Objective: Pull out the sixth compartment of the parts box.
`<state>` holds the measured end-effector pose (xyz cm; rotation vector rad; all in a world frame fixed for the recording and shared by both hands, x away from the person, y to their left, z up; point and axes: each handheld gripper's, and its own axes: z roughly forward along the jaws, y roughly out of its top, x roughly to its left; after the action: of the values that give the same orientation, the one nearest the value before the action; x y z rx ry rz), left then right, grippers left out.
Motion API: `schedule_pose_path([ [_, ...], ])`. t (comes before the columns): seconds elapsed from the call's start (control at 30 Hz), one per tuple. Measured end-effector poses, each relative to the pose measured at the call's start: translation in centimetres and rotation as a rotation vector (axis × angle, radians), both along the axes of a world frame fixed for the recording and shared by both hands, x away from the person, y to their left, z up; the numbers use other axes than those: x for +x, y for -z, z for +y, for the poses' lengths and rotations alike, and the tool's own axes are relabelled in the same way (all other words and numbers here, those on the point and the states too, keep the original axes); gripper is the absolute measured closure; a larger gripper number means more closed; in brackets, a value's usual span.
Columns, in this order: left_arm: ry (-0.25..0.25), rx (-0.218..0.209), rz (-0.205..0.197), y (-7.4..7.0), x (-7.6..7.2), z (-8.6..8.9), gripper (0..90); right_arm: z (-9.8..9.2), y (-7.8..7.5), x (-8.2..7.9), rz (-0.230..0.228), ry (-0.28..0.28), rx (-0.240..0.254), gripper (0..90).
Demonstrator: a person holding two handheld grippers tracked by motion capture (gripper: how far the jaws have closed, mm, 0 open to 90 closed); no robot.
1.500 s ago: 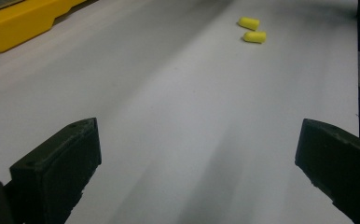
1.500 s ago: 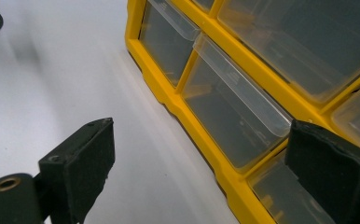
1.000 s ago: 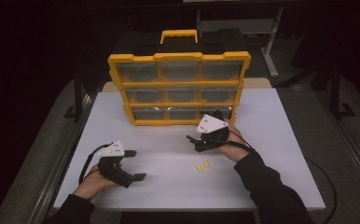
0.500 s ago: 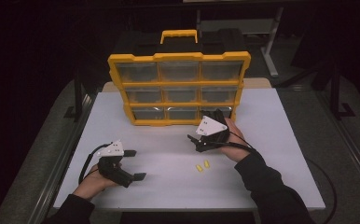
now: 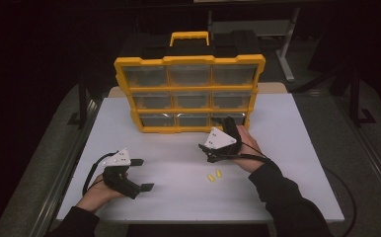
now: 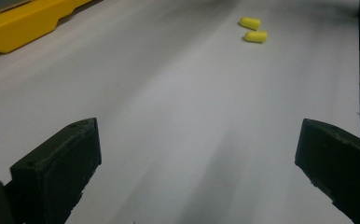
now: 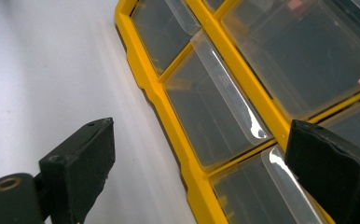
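Observation:
A yellow organizer [image 5: 189, 94] with clear drawers stands upright at the back of the white table [image 5: 287, 148]. Two small yellow earplugs [image 5: 214, 175] lie side by side on the table in front of it; in the left gripper view these earplugs [image 6: 252, 29] sit far ahead. My left gripper [image 5: 141, 174] rests near the front left, open and empty [image 6: 199, 133]. My right gripper [image 5: 214, 134] is held just before the organizer's bottom row, open, its jaws framing a clear bottom drawer [image 7: 211, 126] without touching it.
The organizer's yellow frame [image 7: 169, 112] meets the table close under my right gripper. Its yellow carry handle [image 5: 189, 36] sticks up at the back. Dark floor and metal rails [image 5: 70, 158] flank the table. Bare white surface lies between the two grippers.

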<state>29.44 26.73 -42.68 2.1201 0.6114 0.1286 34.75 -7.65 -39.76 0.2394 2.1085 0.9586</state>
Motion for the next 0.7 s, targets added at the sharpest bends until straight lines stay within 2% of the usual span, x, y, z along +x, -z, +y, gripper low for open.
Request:
schedule_pose_path([
  [0.17,0.001,-0.006,0.001,0.03,0.13,0.02,0.0,0.4,0.08,-0.2,-0.037,-0.019,-0.035,7.9],
  [0.47,0.003,-0.015,0.001,-0.02,0.01,0.07,0.0,0.4,0.18,-0.24,-0.067,-0.018,-0.056,7.9],
  [0.7,0.002,-0.013,-0.002,0.01,0.09,0.01,0.0,0.61,0.46,-0.49,-0.098,-0.019,-0.106,7.9],
])
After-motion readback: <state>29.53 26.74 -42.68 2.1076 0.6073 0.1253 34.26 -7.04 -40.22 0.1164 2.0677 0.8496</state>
